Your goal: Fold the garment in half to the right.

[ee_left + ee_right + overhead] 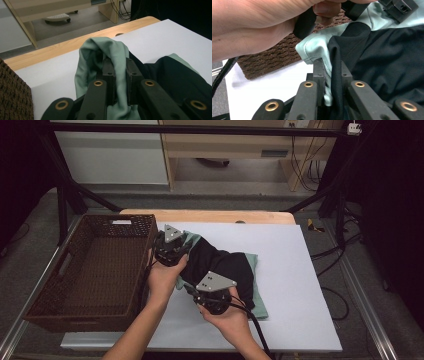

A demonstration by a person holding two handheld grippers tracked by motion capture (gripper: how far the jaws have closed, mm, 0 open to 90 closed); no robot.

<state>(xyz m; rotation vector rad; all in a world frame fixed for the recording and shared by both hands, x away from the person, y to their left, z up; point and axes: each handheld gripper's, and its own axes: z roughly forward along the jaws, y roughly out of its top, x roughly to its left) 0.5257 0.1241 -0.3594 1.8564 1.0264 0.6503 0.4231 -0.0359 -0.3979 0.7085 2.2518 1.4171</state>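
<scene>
The pale grey rectangular mat (pixel 295 285) covering the light wooden table (pixel 210 216) lies bare over its whole right half, well apart from the folded mint-green cloth (pixel 257 295) and the black garment (pixel 225 265) bunched on top of it near the mat's left edge. Just left of that edge, the dark brown woven wicker basket (pixel 90 270) stands with its near wall close to the person's left forearm, so room on that side is tight. The left gripper (pixel 169 251) sits at the mat's far left, its 2 jaws pinched nearly together on a fold of the mint-green cloth (pixel 112 57); the left gripper view shows the fold draped over the jaw tips, a detail hidden under the hand in the high view. The right gripper (pixel 212 299), nearer the mat's front edge, is clamped on both layers at once: the right gripper view shows green cloth (pixel 317 50) and black garment (pixel 387 62) squeezed side by side between its jaws, with the left hand (pixel 257 27) and basket weave (pixel 277 55) close behind. Black frame legs (pixel 62 205) stand beyond the mat's far corners.
</scene>
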